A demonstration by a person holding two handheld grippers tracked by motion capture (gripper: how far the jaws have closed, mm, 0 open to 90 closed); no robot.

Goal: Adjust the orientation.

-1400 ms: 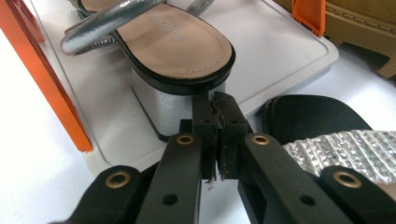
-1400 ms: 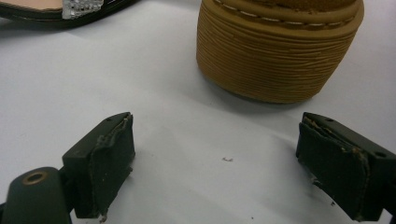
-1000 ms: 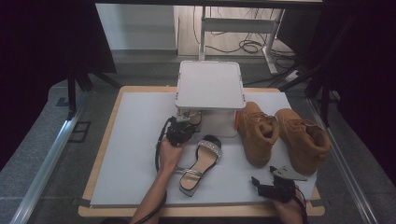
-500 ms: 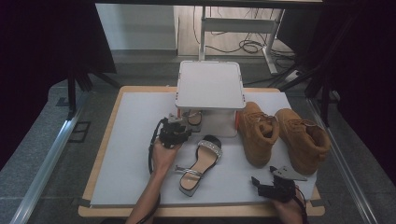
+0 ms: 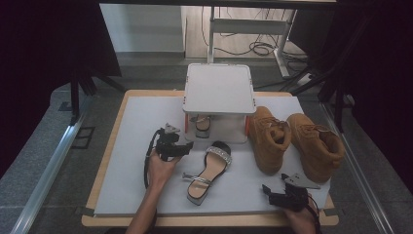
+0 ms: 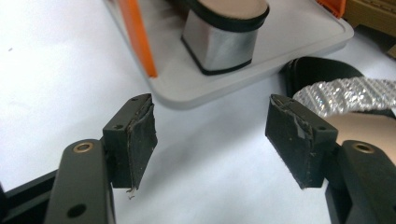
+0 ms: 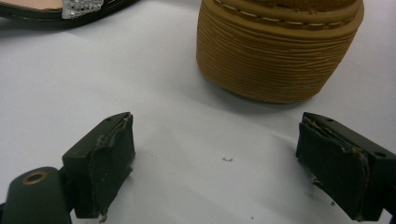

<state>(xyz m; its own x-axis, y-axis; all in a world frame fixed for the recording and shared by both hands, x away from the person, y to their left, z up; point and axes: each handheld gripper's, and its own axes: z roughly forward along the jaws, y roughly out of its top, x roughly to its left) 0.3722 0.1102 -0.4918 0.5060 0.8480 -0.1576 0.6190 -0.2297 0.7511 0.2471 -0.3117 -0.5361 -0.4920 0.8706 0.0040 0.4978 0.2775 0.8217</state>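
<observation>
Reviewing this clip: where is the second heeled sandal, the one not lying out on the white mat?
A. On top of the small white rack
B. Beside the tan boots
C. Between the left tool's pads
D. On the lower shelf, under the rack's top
D: in the high view the sandal sits on the lower shelf under the white rack's top, and the left gripper view shows its silver block heel there, while the left tool is open and holds nothing.

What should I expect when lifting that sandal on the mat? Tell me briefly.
The sandal is probably light: thin sole, slim straps. Its block heel, like the one under the rack, may make it tip heel-down if pinched at the toe. The glittery strap looks soft, so it may flex.
</observation>
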